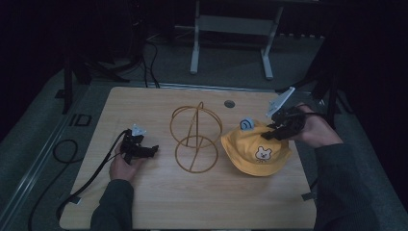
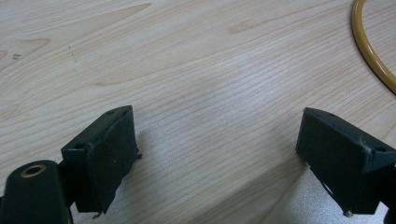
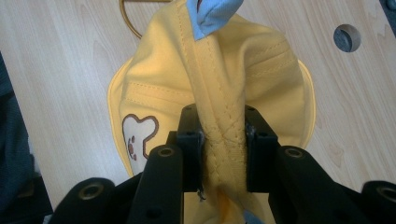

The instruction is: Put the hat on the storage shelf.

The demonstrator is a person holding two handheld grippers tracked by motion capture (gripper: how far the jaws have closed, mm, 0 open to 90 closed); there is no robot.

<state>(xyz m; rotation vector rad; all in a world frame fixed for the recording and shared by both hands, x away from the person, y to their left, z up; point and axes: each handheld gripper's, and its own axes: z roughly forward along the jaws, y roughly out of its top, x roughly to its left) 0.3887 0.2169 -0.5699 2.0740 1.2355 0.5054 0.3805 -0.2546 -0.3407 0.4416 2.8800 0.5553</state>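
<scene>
Right tongs (image 3: 219, 149) pinch the yellow bucket hat (image 1: 255, 151) by its crown, at three o'clock on the surface (image 1: 202, 202); left tongs (image 2: 219, 158) gape at nine o'clock, beside the gold wire stand (image 1: 196, 137).

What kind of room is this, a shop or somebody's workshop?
Most likely a lab or recording room: a bare wooden table with a cable hole, cables trailing over the grey floor, dark surroundings, and another table's metal legs behind. The yellow hat and wire stand look like props.

Wire stand (image 2: 371, 49) — mostly cut off
</scene>
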